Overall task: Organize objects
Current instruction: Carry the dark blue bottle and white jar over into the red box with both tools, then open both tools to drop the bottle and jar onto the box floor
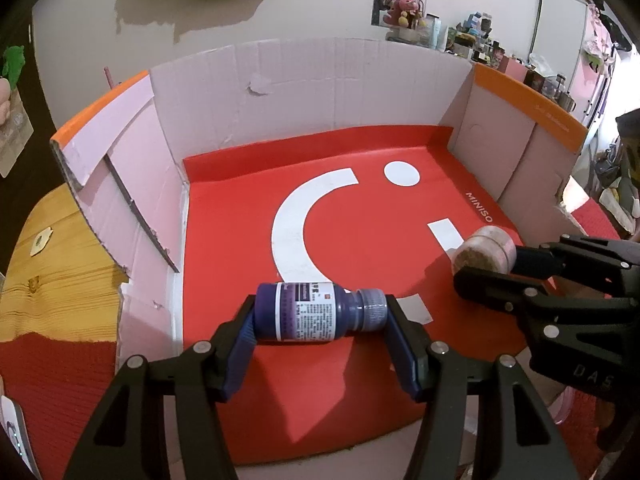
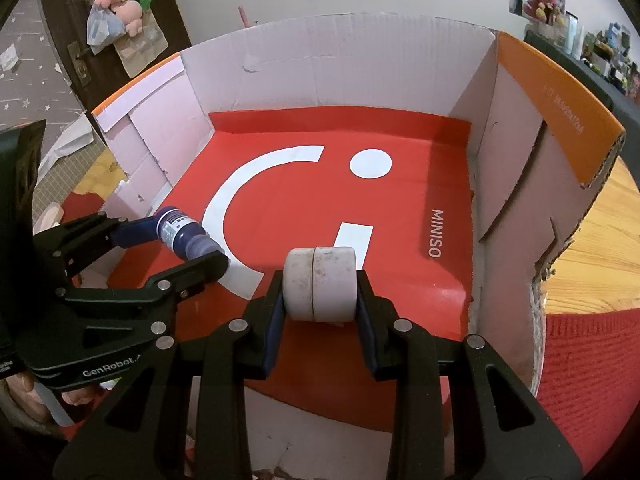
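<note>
the left gripper [image 1: 320, 314] was found clamped endwise on a dark blue bottle [image 1: 316, 312], one blue pad on its base and the other on its ribbed cap, the bottle lying horizontally between them with its printed label facing up. the right gripper [image 2: 320, 290] was found closed on a small pale round jar [image 2: 321, 285], the pads pressing its two flat ends, the seam between lid and body running upright at its middle. both items were held just above the near part of a red liner [image 1: 360, 240] printed with white shapes and the word "miniso". the liner covered the floor of an open cardboard box [image 1: 312, 80] with pale inner walls and orange-edged flaps. the box sat on a wooden table [image 1: 52, 280], partly over a red cloth [image 2: 588, 368]. the two grippers stood near each other, side by side.
</note>
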The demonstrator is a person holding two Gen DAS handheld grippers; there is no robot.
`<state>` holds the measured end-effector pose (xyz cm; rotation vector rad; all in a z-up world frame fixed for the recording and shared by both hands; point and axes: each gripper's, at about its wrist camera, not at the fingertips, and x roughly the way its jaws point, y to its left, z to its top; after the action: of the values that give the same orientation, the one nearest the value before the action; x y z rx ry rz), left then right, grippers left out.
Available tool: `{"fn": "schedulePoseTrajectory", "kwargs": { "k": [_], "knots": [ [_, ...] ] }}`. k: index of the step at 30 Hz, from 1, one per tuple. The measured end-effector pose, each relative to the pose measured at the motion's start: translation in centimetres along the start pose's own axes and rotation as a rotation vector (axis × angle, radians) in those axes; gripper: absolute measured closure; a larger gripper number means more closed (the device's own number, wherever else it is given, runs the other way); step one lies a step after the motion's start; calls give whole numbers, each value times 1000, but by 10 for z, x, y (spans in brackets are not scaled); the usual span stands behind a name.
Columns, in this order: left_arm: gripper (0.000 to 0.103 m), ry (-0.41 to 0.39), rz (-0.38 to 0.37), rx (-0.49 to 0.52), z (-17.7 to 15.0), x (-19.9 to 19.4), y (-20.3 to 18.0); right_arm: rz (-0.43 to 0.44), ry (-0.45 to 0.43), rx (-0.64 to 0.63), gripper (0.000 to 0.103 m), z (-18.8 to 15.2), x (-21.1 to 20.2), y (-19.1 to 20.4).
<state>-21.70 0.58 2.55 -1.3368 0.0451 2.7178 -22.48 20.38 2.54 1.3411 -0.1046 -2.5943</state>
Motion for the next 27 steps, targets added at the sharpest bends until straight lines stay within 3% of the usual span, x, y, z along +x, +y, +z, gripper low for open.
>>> {"fn": "schedulePoseTrajectory", "kwargs": {
  "k": [27],
  "knots": [
    [41,1,-4,-2,-2,-3,1,7,-8,3,72,0,-1,0]
  ]
}}
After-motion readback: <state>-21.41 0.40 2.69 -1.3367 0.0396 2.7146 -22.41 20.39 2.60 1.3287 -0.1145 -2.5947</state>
